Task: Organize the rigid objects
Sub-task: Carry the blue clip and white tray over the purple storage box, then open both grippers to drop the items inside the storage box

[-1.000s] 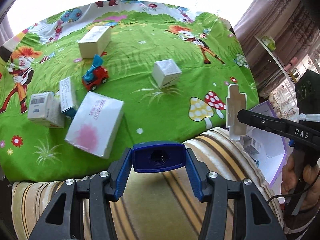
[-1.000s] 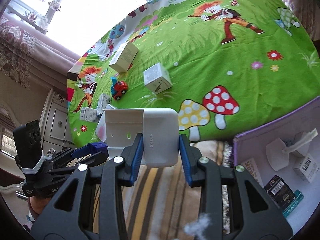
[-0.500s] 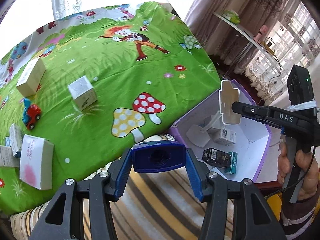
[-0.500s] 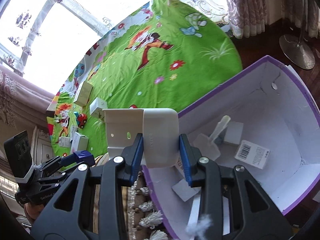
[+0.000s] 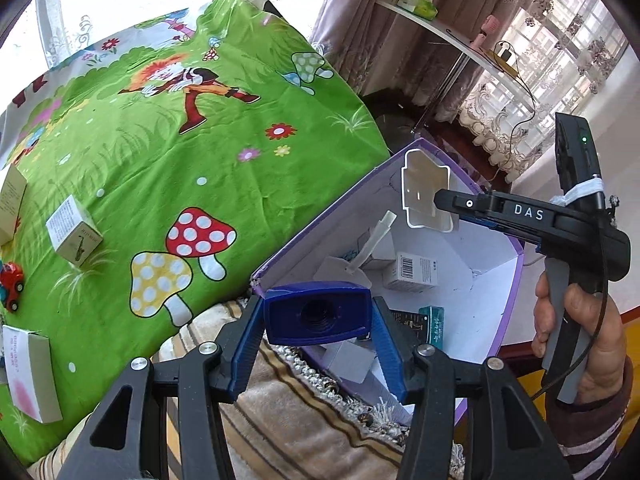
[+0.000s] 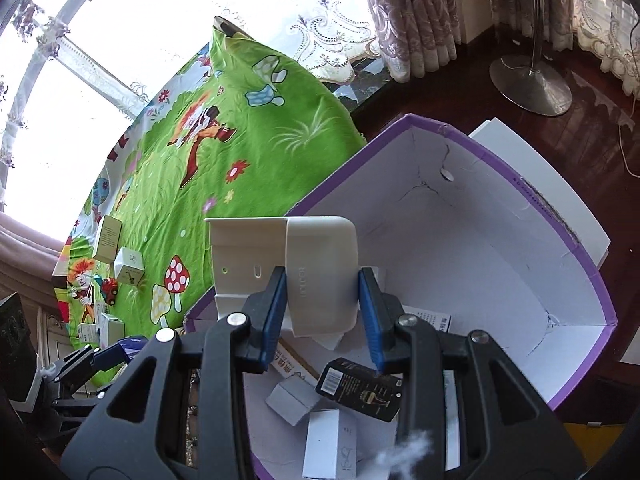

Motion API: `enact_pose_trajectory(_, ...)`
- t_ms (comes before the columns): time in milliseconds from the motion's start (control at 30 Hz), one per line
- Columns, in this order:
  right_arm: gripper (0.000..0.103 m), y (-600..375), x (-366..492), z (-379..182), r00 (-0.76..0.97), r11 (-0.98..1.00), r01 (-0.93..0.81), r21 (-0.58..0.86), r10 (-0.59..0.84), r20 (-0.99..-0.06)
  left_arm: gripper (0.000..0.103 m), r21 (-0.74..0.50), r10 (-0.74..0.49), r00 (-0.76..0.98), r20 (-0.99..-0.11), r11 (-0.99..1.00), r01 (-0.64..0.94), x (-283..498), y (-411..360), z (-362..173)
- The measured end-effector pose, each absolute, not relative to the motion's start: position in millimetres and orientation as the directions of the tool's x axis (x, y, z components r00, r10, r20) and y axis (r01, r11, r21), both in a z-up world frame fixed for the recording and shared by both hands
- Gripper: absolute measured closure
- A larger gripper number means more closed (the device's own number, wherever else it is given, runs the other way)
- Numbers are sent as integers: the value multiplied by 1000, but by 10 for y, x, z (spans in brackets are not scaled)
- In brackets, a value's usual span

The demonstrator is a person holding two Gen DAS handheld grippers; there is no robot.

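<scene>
The green cartoon cloth (image 5: 168, 152) covers the bench, with small boxes and a red toy car (image 5: 10, 284) scattered at its left side. Beside it stands the purple-edged box (image 6: 592, 280), already holding several cartons. Over its opening the right claw (image 6: 322, 300) pinches a white plastic holder (image 6: 320, 264) by its rounded pocket; it looks light, stiff and smooth, so the flat sides are the safest hold. The left claw (image 5: 320, 340) pinches a dark blue cap (image 5: 318, 312), rigid, with a threaded hole, at the box's near corner. The cartons below are partly hidden, and their print is unreadable.
</scene>
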State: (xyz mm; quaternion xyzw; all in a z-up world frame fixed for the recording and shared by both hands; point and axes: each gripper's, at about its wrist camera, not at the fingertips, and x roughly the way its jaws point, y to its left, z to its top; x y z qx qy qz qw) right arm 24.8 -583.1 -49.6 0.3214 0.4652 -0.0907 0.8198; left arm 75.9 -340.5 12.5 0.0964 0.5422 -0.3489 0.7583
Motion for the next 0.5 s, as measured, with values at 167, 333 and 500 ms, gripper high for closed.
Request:
enact_pose_trajectory(167,63,-5897,234,-481,549,776,468,422,119,-827,49,-287,-444,110,-889,730,620,813,-3514,56)
enact_pose_trajectory(333,45,-5914,211,-435,555,777,476,413,100,-826,40,-304,-451,108,-886,740,601,828,-3491,47)
enact_pose_trajectory(500,41,-5839,216,-333,554,800,462,383,77,-829,40,-316,-476,132,-869,741,593,820,-3388,125)
